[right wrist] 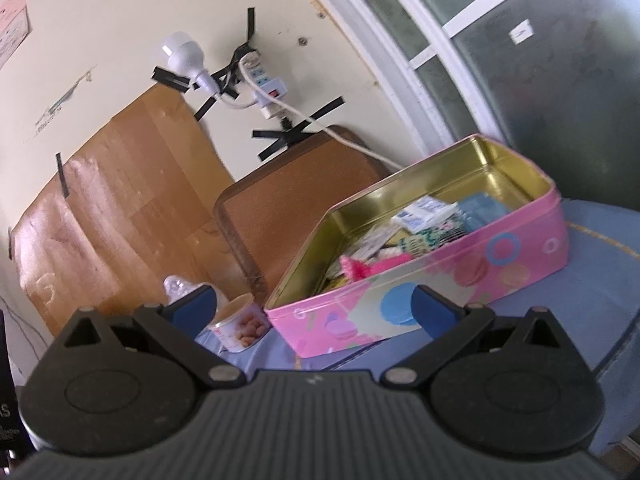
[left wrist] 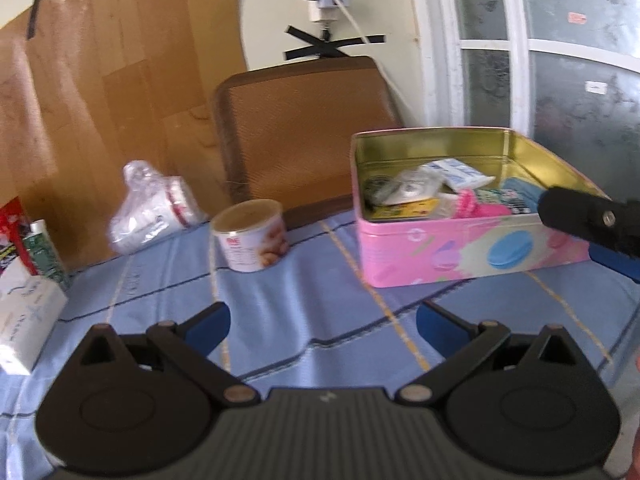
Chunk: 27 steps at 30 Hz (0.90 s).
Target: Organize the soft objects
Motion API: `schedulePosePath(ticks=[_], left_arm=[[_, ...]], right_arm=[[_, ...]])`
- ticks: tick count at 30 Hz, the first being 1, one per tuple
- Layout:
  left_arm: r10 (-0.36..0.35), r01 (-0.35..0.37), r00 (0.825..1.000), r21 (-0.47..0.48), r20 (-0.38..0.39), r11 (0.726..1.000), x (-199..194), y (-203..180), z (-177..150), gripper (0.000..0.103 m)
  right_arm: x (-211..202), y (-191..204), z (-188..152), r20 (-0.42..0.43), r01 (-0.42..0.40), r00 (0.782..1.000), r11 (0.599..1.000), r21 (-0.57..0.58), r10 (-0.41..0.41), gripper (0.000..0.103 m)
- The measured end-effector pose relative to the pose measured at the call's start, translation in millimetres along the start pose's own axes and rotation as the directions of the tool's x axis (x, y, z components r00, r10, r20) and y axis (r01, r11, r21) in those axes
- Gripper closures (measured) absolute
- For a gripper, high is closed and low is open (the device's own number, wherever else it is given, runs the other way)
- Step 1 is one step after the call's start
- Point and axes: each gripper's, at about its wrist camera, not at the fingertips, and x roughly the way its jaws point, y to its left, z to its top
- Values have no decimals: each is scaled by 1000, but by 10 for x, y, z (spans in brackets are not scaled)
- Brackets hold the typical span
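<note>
A pink tin box [left wrist: 460,248] [right wrist: 460,276] with a gold inside stands open on the blue checked cloth [left wrist: 304,300]. It holds a pink fuzzy item [left wrist: 480,206] [right wrist: 372,266], white packets [left wrist: 456,172] [right wrist: 424,214] and a blue cloth piece [right wrist: 480,210]. A clear bag of soft white items [left wrist: 152,208] lies at the back left. My left gripper [left wrist: 322,322] hovers open over bare cloth, well short of the tin. My right gripper [right wrist: 314,308] is open and empty just before the tin's front wall; one of its fingers [left wrist: 592,224] shows at the tin's right end.
A round snack tub [left wrist: 252,236] [right wrist: 240,326] stands left of the tin. A white box [left wrist: 24,320] and small cartons [left wrist: 36,252] sit at the left edge. A brown chair back [left wrist: 300,132], cardboard and a wall with taped cables stand behind the table.
</note>
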Motion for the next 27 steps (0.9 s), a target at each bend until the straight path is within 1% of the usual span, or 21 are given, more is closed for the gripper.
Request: schedulePosePath(ticks=[3, 6, 10, 15, 23, 27], left_arm=[[13, -13, 1000, -13, -14, 1000, 45, 32, -11, 0], [10, -10, 1000, -15, -26, 1000, 82, 20, -14, 0], [9, -9, 1000, 9, -20, 1000, 73, -16, -22, 0], [8, -7, 1000, 21, -20, 1000, 56, -36, -30, 0], [-23, 24, 999, 26, -39, 999, 64, -48, -81, 0], [-38, 39, 998, 11, -59, 999, 74, -26, -135, 0]], right_arm=[[7, 18, -40, -14, 1, 1000, 1000, -8, -1, 0], [-19, -3, -38, -6, 18, 1000, 1000, 2, -18, 0], [-58, -42, -7, 16, 33, 999, 999, 21, -34, 0], [-49, -14, -15, 16, 31, 999, 999, 21, -31, 0], [-106, 55, -23, 61, 49, 997, 999, -14, -48, 0], [-96, 69, -60, 56, 57, 997, 998, -17, -56, 0]])
